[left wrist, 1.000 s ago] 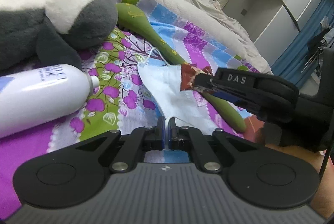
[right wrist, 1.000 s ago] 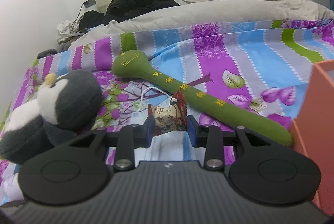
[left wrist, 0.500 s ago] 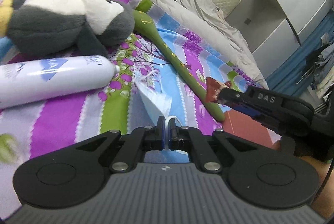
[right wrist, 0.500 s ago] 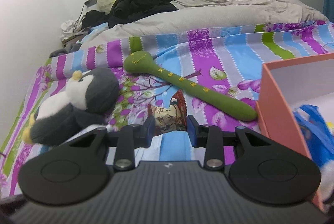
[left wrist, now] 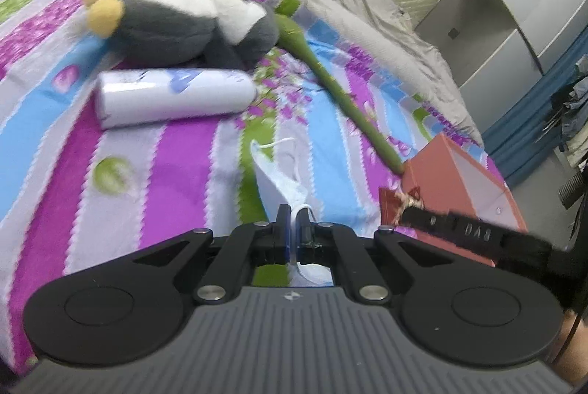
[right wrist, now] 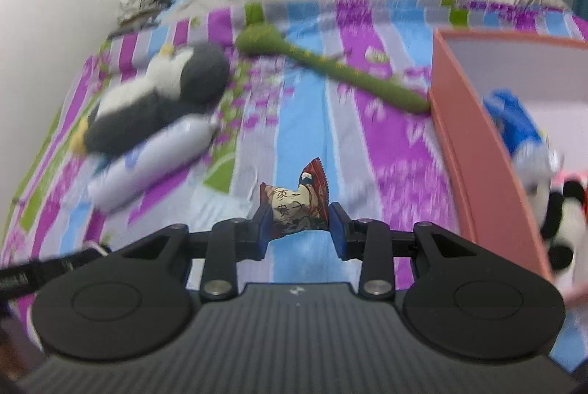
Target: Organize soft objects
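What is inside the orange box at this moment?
Inside the orange box lie a blue and white plush and a black and white plush. The near wall hides whatever lies lower inside.

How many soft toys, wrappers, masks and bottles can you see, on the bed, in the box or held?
Soft toys: 4 (grey penguin, long green toy, blue plush and black-and-white plush in the pink box)
Snack packets: 1 (packet, in the right gripper)
Face masks: 1 (mask, in the left gripper)
Bottles: 1 (white bottle)
Total: 7
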Demonstrator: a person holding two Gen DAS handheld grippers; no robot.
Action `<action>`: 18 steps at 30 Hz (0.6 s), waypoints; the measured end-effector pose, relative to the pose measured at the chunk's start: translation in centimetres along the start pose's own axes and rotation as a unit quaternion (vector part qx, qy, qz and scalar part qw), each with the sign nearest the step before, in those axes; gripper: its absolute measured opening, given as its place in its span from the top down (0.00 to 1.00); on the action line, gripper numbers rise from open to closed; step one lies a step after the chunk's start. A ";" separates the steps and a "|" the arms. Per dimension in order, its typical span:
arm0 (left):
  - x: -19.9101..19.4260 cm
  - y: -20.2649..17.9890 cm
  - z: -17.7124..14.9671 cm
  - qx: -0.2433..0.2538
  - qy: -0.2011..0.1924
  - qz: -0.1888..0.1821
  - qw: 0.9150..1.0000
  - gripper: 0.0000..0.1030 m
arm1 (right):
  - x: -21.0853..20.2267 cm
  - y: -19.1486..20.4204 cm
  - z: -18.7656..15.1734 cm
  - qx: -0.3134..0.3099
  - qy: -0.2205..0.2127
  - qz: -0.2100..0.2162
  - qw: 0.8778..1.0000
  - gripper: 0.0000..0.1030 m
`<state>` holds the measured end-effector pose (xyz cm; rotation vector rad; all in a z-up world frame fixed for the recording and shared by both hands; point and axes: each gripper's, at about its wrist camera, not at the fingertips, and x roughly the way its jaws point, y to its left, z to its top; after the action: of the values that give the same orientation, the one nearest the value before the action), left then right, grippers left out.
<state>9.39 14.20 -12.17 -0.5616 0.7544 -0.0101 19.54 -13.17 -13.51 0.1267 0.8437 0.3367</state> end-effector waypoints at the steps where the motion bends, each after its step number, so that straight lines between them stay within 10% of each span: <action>1: -0.4 0.3 -0.3 -0.003 0.003 0.003 1.000 0.97 | -0.1 0.1 -0.9 -0.002 0.009 0.002 1.000 0.64; 12: -0.6 1.7 -3.3 -0.002 0.059 0.041 0.997 0.95 | 0.4 -0.6 -6.3 -0.004 0.069 -0.015 0.997 0.64; 14: -0.3 1.7 -3.6 -0.007 0.070 0.041 0.997 0.86 | 0.3 -0.9 -6.3 -0.002 0.071 -0.015 0.997 0.63; 17: 0.0 1.4 -3.6 -0.009 0.071 0.052 0.996 0.35 | 0.2 -1.3 -6.1 0.003 0.070 -0.013 0.997 0.61; 18: 0.0 1.1 -3.7 -0.005 0.063 0.053 0.997 0.31 | 0.2 -1.3 -6.0 0.002 0.071 -0.016 0.997 0.60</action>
<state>6.74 13.42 -14.87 -0.5339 0.9073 0.0564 15.46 -14.51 -17.95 0.0931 0.9862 0.3165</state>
